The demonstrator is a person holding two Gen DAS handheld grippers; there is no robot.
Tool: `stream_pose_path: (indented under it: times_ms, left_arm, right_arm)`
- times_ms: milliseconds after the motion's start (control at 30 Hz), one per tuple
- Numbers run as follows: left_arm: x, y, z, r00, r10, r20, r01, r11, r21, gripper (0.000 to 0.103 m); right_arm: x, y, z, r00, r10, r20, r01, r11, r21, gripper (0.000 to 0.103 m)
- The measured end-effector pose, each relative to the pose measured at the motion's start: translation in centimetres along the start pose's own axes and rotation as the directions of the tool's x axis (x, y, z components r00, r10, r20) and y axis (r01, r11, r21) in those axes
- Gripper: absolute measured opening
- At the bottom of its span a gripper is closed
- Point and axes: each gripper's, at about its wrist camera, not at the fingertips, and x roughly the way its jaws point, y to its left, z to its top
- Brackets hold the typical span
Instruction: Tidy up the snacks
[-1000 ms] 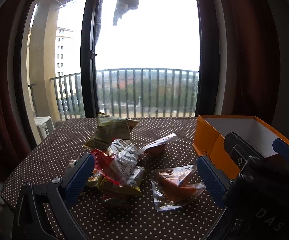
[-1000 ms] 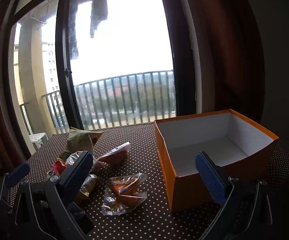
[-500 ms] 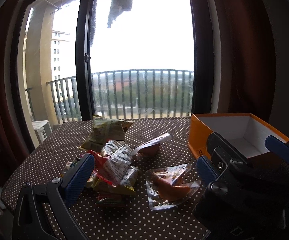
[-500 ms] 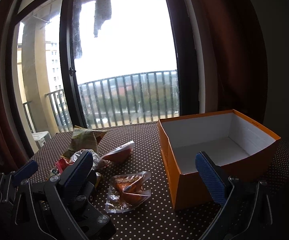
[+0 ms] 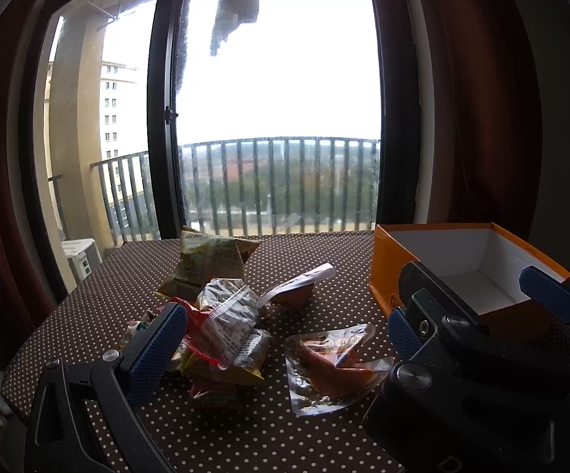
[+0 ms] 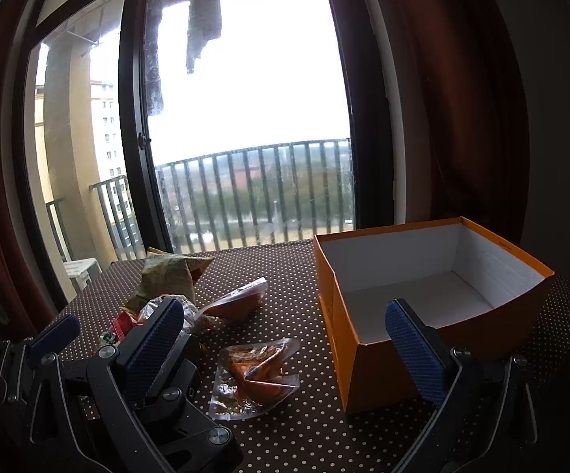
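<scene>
In the left wrist view, your left gripper (image 5: 281,339) stood spread and empty above the snack pile (image 5: 221,327), while the right gripper's body hid the near wall of the orange box (image 5: 387,272). In the right wrist view, your right gripper (image 6: 285,339) was likewise spread and empty; the clear packet (image 6: 255,374) lay apart from the box (image 6: 348,339), with bare dotted tablecloth (image 6: 285,272) between.

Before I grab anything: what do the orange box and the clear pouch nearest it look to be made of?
Box: looks like stiff cardboard, matte orange outside, plain white inside; the sign is its straight folded walls and crisp, thin rim.
Pouch: seemingly thin, glossy clear plastic film; it is see-through to the orange-brown food, crinkled, with bright glints and flat sealed edges.
</scene>
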Motion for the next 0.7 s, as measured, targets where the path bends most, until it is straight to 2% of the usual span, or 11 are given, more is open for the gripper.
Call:
stream_pose_path:
  times_ms: [700]
  left_arm:
    - [0.04, 0.03, 0.13, 1.000, 0.001, -0.001, -0.001, 1.000, -0.010, 0.102]
  right_arm:
    - [0.02, 0.21, 0.22, 1.000, -0.006, 0.002, 0.006, 1.000, -0.001, 0.103]
